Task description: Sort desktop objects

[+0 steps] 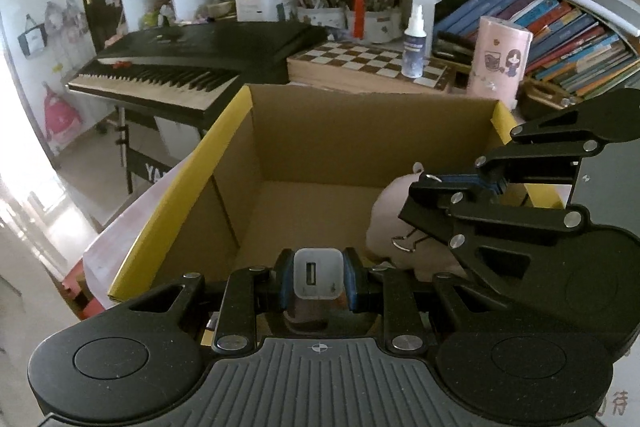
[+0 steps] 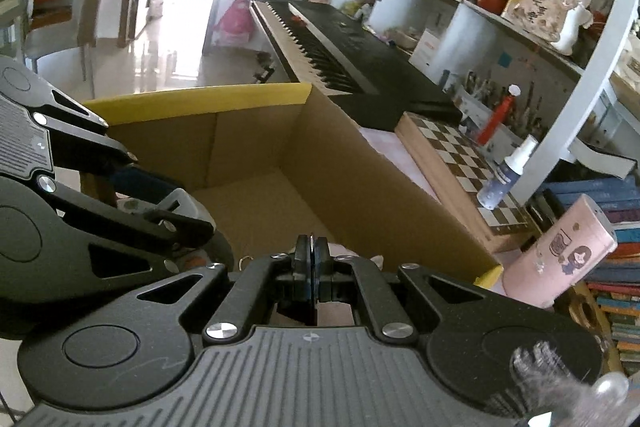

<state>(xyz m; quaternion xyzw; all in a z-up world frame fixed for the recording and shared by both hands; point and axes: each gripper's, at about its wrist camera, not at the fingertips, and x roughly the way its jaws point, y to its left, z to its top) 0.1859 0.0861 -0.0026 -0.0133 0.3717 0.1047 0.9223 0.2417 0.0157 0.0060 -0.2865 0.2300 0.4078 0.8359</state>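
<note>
My left gripper (image 1: 318,277) is shut on a white USB charger (image 1: 318,273) and holds it over the near edge of an open cardboard box (image 1: 312,131) with yellow flaps. A pink pig-shaped toy (image 1: 396,227) lies in the box at the right. My right gripper (image 1: 460,187) is over the pig, its jaws closed on a small metal binder clip (image 1: 408,241). In the right wrist view the right gripper (image 2: 311,263) is shut above the box (image 2: 248,147), and the left gripper (image 2: 176,211) with the charger (image 2: 188,205) is at the left.
A black keyboard piano (image 1: 192,63) stands behind the box. A chessboard (image 1: 368,61) with a spray bottle (image 1: 414,45) and a pink cylinder (image 1: 500,61) sit at the back right, by shelves of books (image 1: 560,31).
</note>
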